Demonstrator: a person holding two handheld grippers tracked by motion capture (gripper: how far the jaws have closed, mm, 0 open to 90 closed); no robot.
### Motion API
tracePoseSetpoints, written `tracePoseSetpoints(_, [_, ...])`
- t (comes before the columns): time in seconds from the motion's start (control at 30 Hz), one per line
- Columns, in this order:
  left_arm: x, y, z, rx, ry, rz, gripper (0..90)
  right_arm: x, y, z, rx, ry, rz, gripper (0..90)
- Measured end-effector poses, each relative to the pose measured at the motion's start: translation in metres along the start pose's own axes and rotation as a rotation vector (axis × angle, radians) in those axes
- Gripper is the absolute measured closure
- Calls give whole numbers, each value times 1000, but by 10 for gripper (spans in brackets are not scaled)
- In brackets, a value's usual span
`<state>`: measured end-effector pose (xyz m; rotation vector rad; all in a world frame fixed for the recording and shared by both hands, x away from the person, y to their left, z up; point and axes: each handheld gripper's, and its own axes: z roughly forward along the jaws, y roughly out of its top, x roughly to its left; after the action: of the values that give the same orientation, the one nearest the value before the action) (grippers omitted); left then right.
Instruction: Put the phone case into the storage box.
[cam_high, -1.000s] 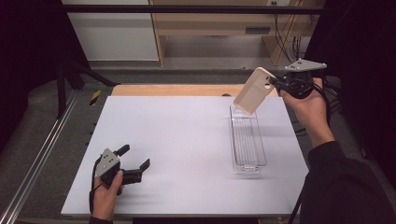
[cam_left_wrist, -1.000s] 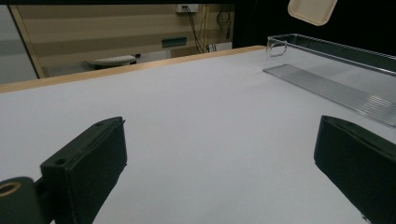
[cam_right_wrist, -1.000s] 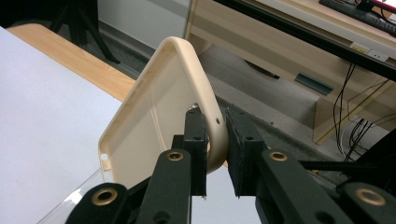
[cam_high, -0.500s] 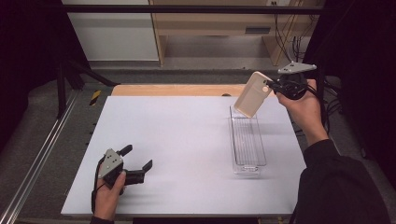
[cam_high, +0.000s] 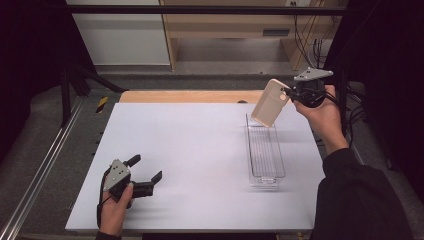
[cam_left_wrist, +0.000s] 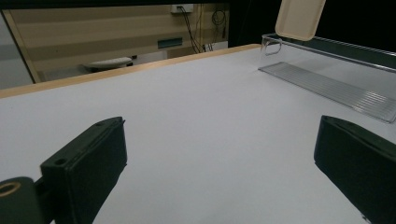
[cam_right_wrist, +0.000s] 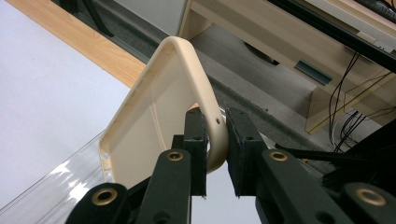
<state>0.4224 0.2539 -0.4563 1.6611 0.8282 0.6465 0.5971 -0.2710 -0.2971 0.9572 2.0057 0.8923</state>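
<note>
Right hand-held gripper (cam_high: 289, 95) pinches beige lid (cam_high: 269, 103) above far end of clear box (cam_high: 265, 151); left hand-held gripper (cam_high: 145, 174) wide, idle. Next, probably lower lid onto box.

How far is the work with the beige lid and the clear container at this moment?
Done: the right tongs have the beige lid pinched by its rim and lifted off the table. In hand: the lid hangs tilted above the far end of the clear container, not resting on it. Left: probably lowering it flat onto the container. The left tongs are open and hold nothing, near the front of the white table.
</note>
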Motion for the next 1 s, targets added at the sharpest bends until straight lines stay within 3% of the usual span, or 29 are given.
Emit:
tracePoseSetpoints(0.57, [-4,0,2,7,-22,13,25,16,-11,25,56,3,-55,790])
tracePoseSetpoints(1.0, [-4,0,2,8,-26,13,25,30,-9,40,72,18,-89,788])
